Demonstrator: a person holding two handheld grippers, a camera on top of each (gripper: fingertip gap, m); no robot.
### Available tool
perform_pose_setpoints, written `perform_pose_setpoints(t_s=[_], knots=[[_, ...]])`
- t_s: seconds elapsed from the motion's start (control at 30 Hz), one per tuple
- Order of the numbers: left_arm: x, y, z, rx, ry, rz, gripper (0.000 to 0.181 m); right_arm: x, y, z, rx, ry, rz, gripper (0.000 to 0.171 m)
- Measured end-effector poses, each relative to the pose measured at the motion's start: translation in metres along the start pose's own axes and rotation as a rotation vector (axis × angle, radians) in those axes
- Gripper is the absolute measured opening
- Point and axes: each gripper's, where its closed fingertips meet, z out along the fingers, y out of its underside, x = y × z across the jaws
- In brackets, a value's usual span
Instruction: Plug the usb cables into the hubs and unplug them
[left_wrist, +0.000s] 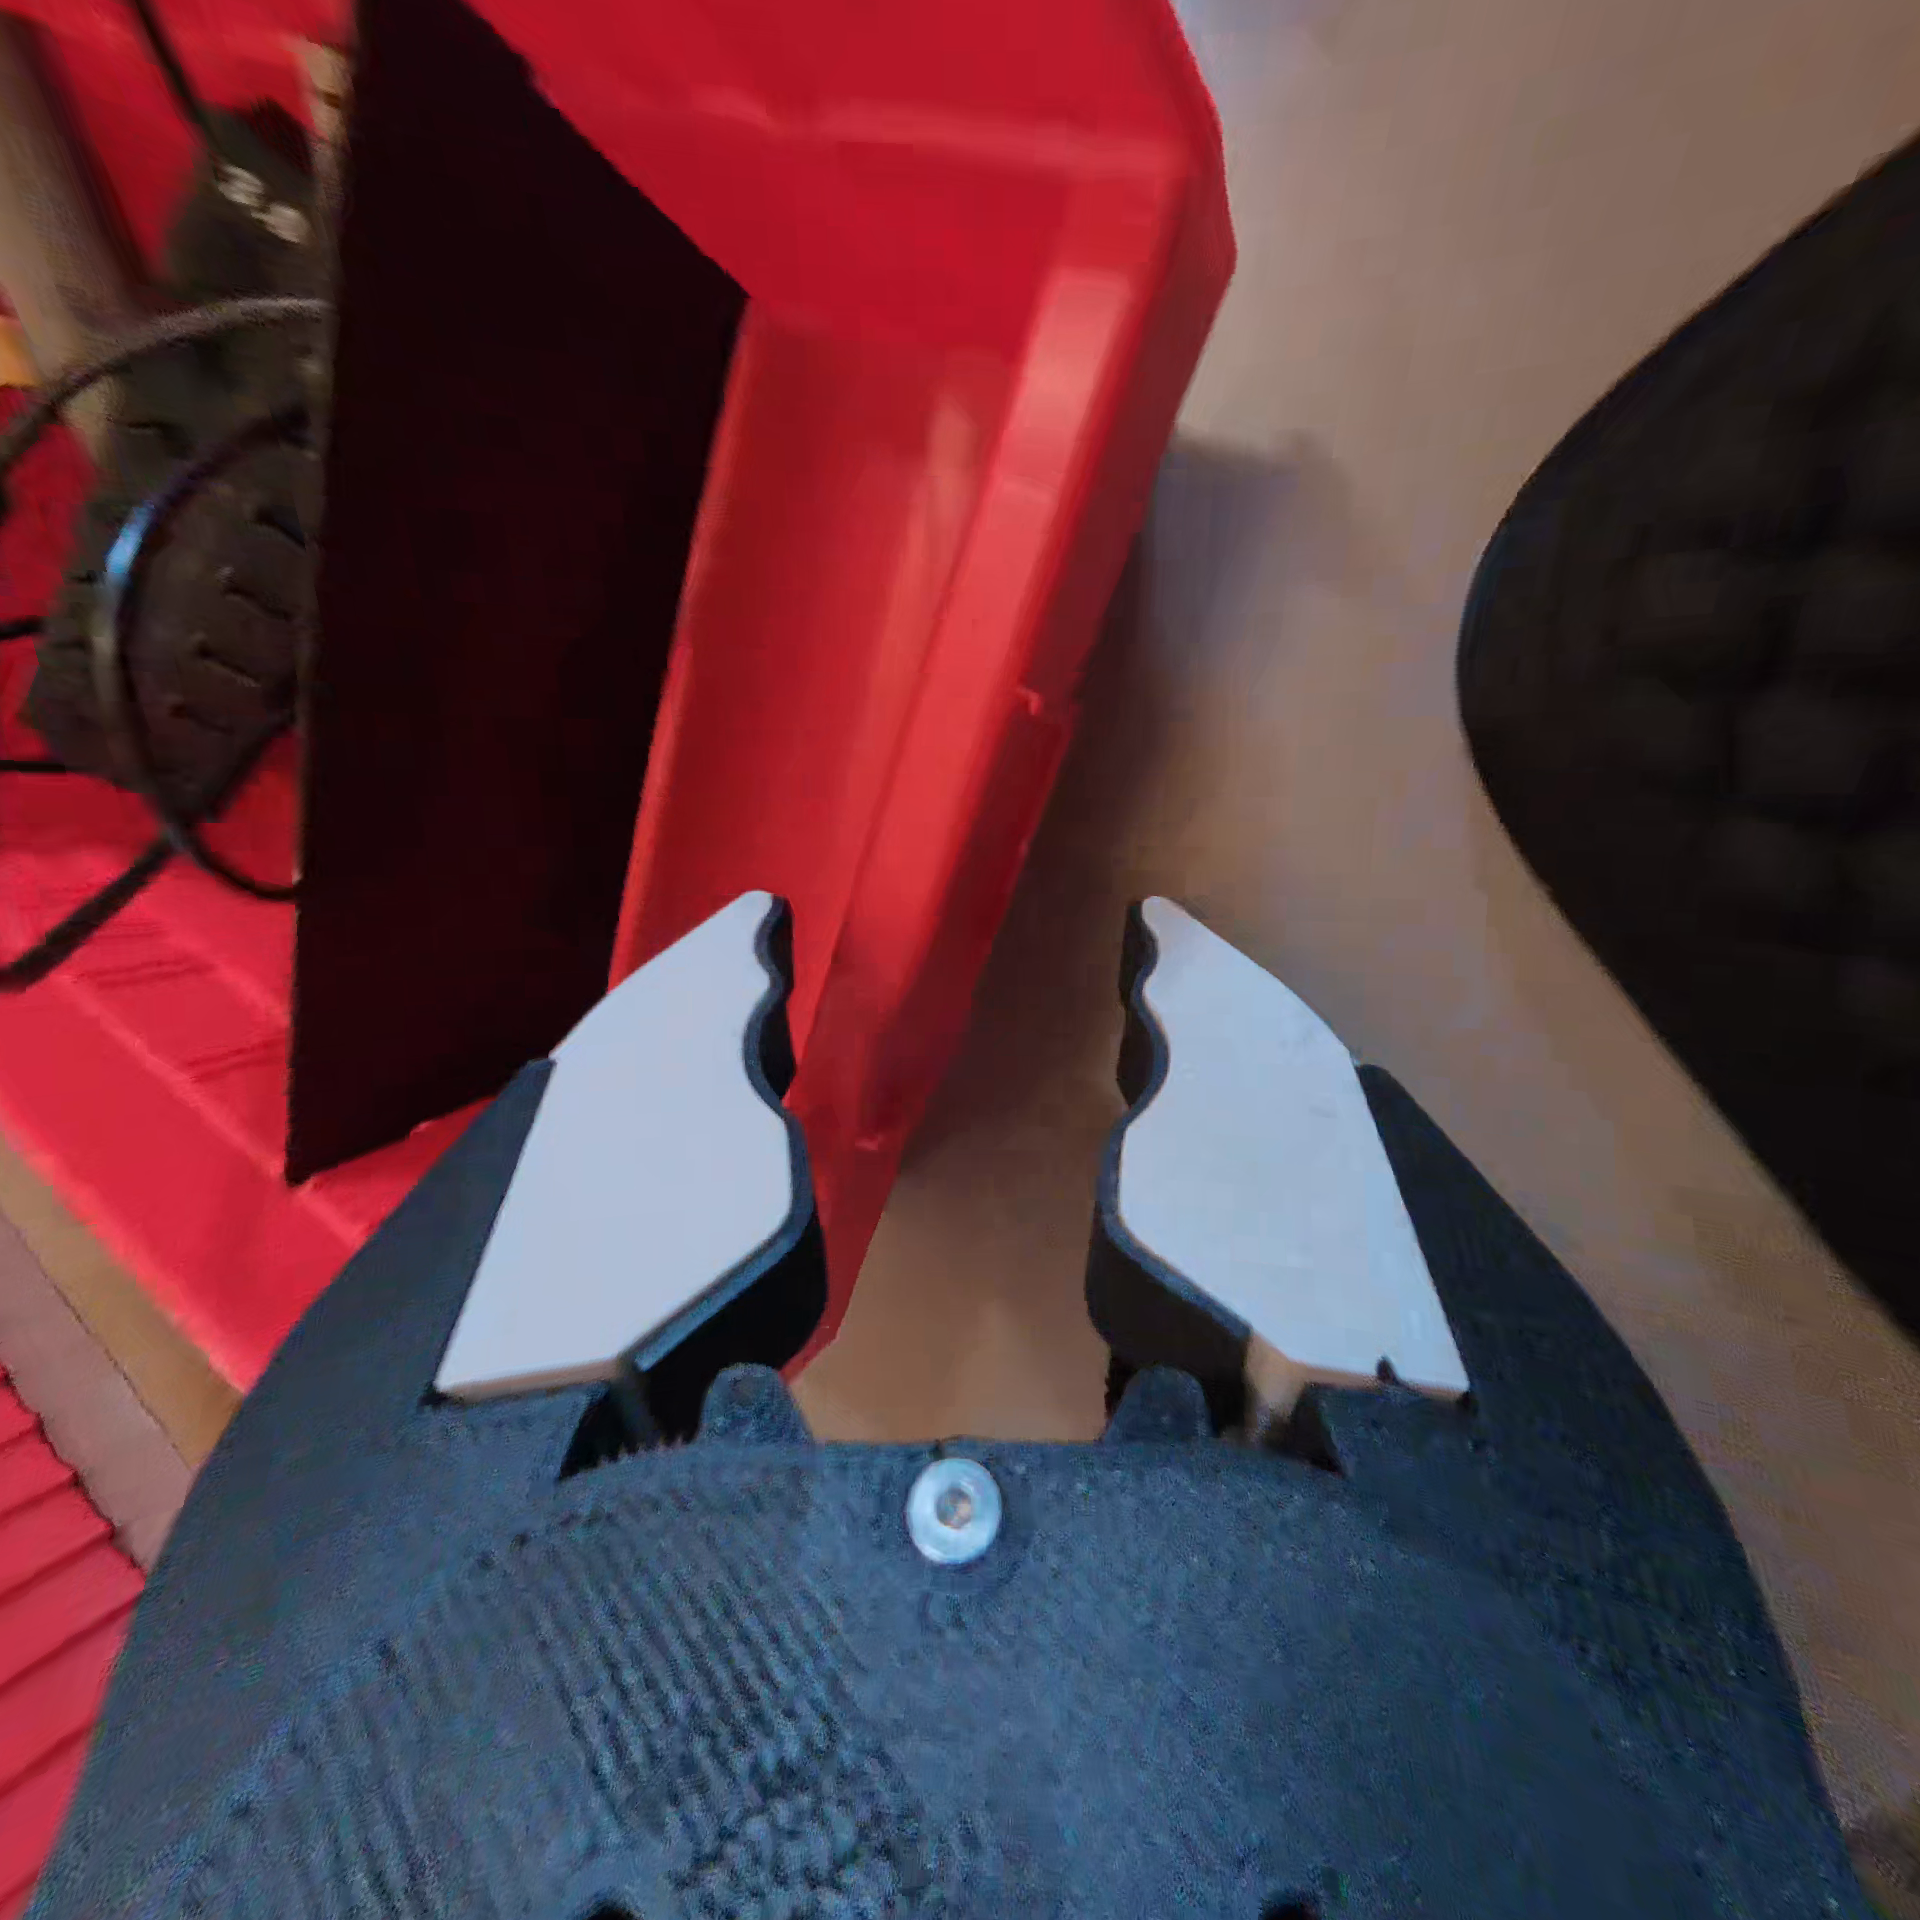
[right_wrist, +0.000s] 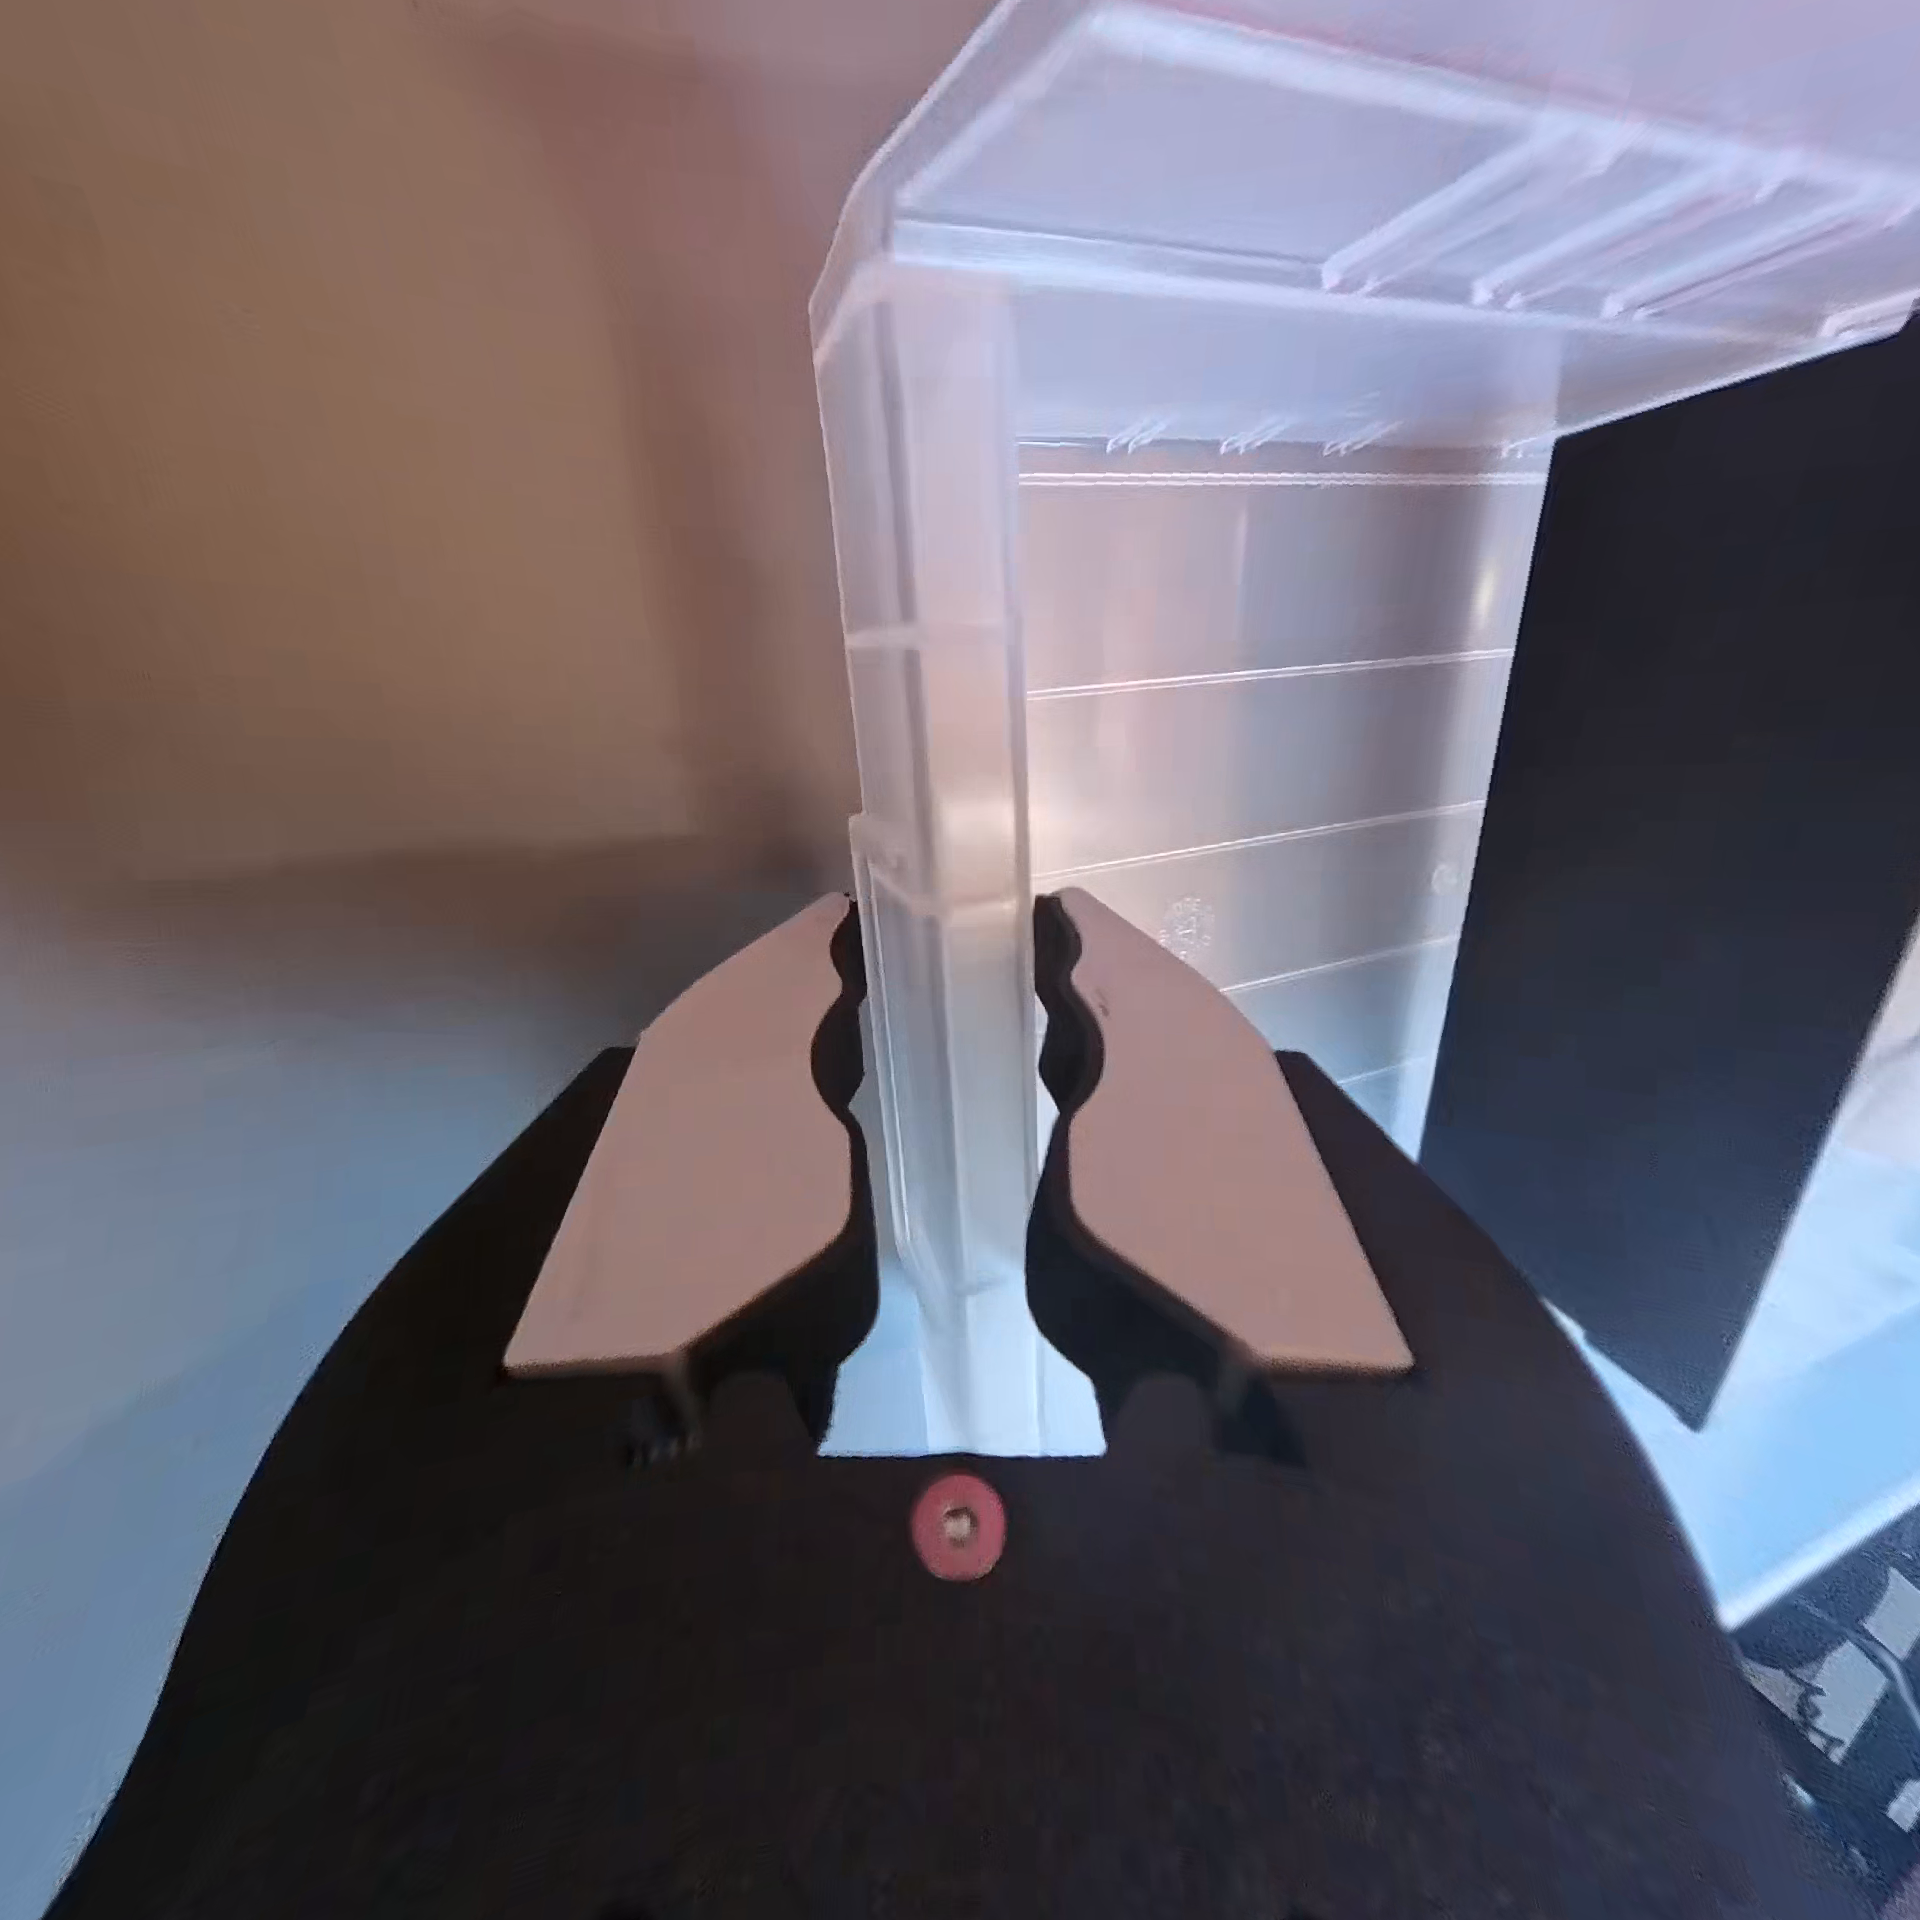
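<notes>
**Two bins in view, cables not yet in hand**

Two bins dominate. Red bin (left_wrist: 935, 416) fills my left wrist view, sitting on the tan table (left_wrist: 1351, 520), with a dark divider panel (left_wrist: 499, 623) standing inside it. Clear bin (right_wrist: 1247, 675) fills my right wrist view, with its own black panel (right_wrist: 1683, 883) inside on the right.

My right gripper (right_wrist: 945, 914) is closed on the clear bin's wall, one finger either side, rim pinched between them. The wall looks thin, stiff and slick, so I'd keep the grip deep on the rim rather than at the tips. The bin is probably light; it could swing if lifted by one edge.

My left gripper (left_wrist: 961, 914) is open about halfway and holds nothing. It sits just off the red bin's outer corner, near but not touching as far as I can tell. A dark rounded object (left_wrist: 1714, 675) at the right edge is blurred; can't say what it is.

Black cables (left_wrist: 156, 623) lie bundled in the red bin's left section, behind the divider. They're blurred, so I can't pick out the plugs. No hubs visible in either view.

Handling call: cable is limp and will snag. Grab the stiff plug body, not the cord, and square to the port.
</notes>
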Motion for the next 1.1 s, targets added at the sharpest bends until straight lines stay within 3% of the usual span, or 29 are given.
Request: perform_pose_setpoints(t_s=[0.03, 0.1, 0.17, 0.33, 0.5, 0.63, 0.97, 1.03, 1.1], knots=[[0.000, 0.003, 0.006, -0.026, 0.001, 0.045, 0.053, -0.008, 0.010, -0.007, 0.008, 0.012, 0.012, 0.031], [-0.006, 0.002, 0.015, -0.040, -0.055, 0.121, 0.034, -0.028, 0.036, -0.021, 0.010, 0.053, 0.034, 0.030], [-0.006, -0.006, 0.017, -0.011, -0.083, 0.198, 0.032, -0.048, 0.066, -0.037, 0.003, 0.094, 0.080, 0.030], [0.008, -0.040, 0.022, 0.098, -0.080, 0.170, 0.030, -0.077, 0.148, -0.069, -0.028, 0.188, 0.208, 0.030], [0.009, -0.050, 0.025, 0.108, -0.086, 0.169, 0.031, -0.062, 0.219, -0.082, -0.113, 0.232, 0.260, 0.030], [0.005, -0.056, 0.029, 0.111, -0.084, 0.173, 0.031, -0.031, 0.253, -0.078, -0.137, 0.232, 0.255, 0.030], [-0.015, -0.064, 0.042, 0.143, -0.090, 0.186, 0.031, 0.027, 0.288, -0.068, -0.222, 0.232, 0.229, 0.034], [-0.018, -0.066, 0.044, 0.150, -0.108, 0.184, 0.031, 0.029, 0.270, -0.080, -0.140, 0.239, 0.301, 0.044], [-0.020, -0.067, 0.045, 0.158, -0.111, 0.164, 0.031, 0.032, 0.234, -0.101, 0.063, 0.257, 0.388, 0.046]])
